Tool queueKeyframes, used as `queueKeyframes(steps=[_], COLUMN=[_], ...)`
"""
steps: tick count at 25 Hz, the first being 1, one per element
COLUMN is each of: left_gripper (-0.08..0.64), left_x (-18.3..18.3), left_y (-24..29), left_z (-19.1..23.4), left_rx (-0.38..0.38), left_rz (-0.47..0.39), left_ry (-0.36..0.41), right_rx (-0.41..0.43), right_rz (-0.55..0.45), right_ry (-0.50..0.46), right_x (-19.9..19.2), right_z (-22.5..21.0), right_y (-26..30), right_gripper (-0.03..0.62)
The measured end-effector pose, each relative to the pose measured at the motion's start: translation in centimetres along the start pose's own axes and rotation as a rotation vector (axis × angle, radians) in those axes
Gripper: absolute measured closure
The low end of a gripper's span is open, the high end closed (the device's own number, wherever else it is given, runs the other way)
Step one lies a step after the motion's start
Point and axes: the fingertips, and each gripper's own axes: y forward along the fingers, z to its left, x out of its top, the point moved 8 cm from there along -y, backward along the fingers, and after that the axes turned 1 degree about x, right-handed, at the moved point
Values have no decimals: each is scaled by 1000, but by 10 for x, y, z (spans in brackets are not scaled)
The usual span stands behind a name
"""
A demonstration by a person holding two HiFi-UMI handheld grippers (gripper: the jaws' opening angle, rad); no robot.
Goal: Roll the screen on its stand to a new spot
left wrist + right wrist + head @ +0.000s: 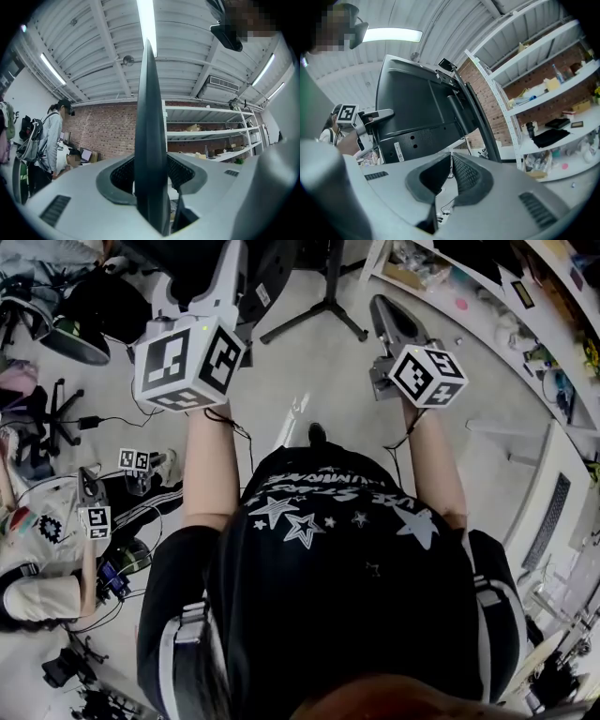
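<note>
The dark screen (272, 277) on its stand is straight ahead of me, and the stand's legs (323, 310) spread over the pale floor. In the left gripper view the screen's thin edge (151, 117) rises upright between the jaws, and my left gripper (151, 180) is shut on it. The right gripper view shows the screen's black back (417, 103) and the slanting stand post (480, 122). My right gripper (450, 161) is shut on nothing, short of the screen and to its right. In the head view the left gripper (230, 263) reaches the screen and the right gripper (389, 320) hangs beside it.
White shelves (487, 296) full of small items line the right side. Bags, cables and a spare marked gripper (94, 517) litter the floor at the left, near an office chair (56, 324). A person (49, 140) stands by a brick wall far left.
</note>
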Motion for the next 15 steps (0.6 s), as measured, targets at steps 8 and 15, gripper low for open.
queueKeyframes(steps=[8,15], left_gripper=[347,347], left_x=[16,26], left_y=[-54,-107], left_z=[11,9], left_rx=[-13,-19], left_rz=[-1,-13], left_ry=[-6,-11], right_rx=[-14,-16], right_rz=[6,6], right_ry=[-6,-19], right_x=[-17,-35], right_z=[47,92], right_y=[-26,-53], right_gripper=[584,584])
